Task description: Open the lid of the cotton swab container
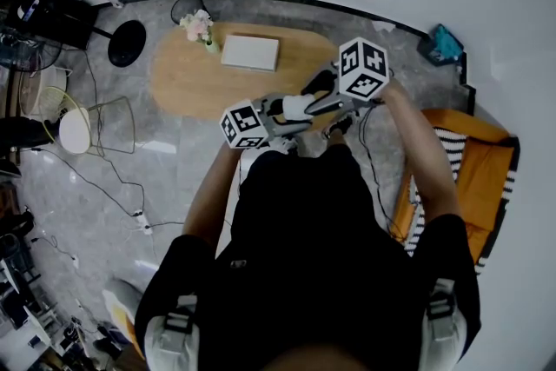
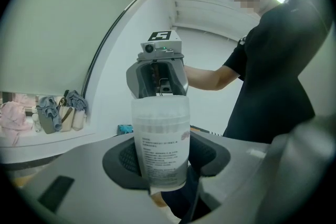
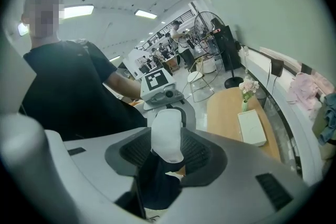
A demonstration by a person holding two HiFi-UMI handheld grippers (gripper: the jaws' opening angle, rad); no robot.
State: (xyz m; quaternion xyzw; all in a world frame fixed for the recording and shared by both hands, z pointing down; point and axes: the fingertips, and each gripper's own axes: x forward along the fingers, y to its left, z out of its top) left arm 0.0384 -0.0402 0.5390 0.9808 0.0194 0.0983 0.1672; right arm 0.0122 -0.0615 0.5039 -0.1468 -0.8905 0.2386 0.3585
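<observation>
1 cotton swab container (image 2: 160, 139) is clamped btwn wide-set jaws of left tool (image 2: 160, 168). Its 1 lid (image 2: 160, 108), at 12 o'clock, is gripped by right tool (image 3: 168, 150). 1 table (image 1: 187, 78) is seen at 11 o'clock.

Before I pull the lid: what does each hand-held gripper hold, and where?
Both hold the cotton swab container: the left hand-held gripper clamps its lower body, the right hand-held gripper its lid end.
</observation>
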